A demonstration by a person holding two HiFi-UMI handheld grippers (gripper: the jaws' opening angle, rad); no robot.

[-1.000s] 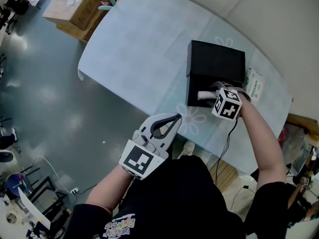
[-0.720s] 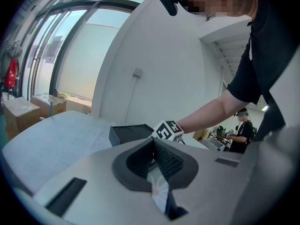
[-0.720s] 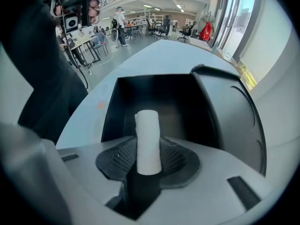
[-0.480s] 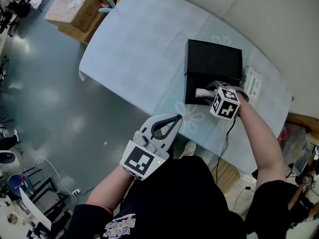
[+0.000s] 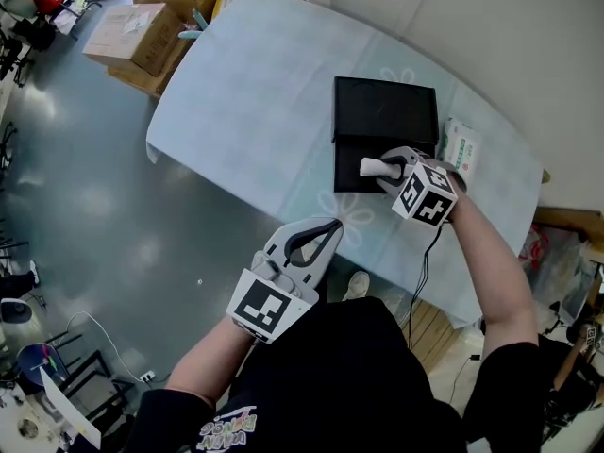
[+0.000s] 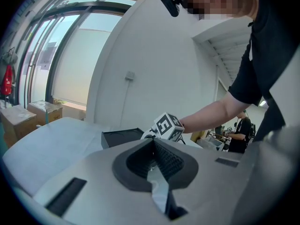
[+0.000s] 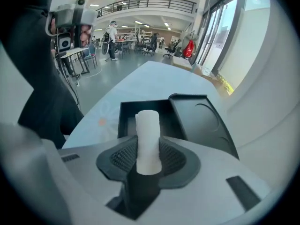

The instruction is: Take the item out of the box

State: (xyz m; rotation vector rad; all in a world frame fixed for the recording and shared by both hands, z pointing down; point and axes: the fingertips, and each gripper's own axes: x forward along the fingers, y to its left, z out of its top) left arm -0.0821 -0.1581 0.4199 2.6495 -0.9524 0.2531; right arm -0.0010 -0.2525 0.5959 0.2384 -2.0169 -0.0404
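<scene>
A black box's open tray (image 5: 351,155) lies on the table, with its lid (image 5: 385,109) just behind it. My right gripper (image 5: 381,168) is over the tray, shut on a white cylinder (image 5: 370,168). In the right gripper view the white cylinder (image 7: 148,134) stands up between the right gripper's (image 7: 149,157) ribbed pads, with the tray (image 7: 125,121) and the lid (image 7: 201,121) beyond it. My left gripper (image 5: 332,225) hangs off the table's near edge, shut and empty. The left gripper (image 6: 154,145) points toward the table.
A green and white packet (image 5: 463,149) lies right of the box. The pale tablecloth (image 5: 245,102) stretches left of the box. Cardboard boxes (image 5: 132,31) stand on the grey floor beyond the table's far left corner.
The right gripper stays at the tray with the white cylinder, which now stands a little farther over the tray. The head view has shifted. The left gripper has not moved.
</scene>
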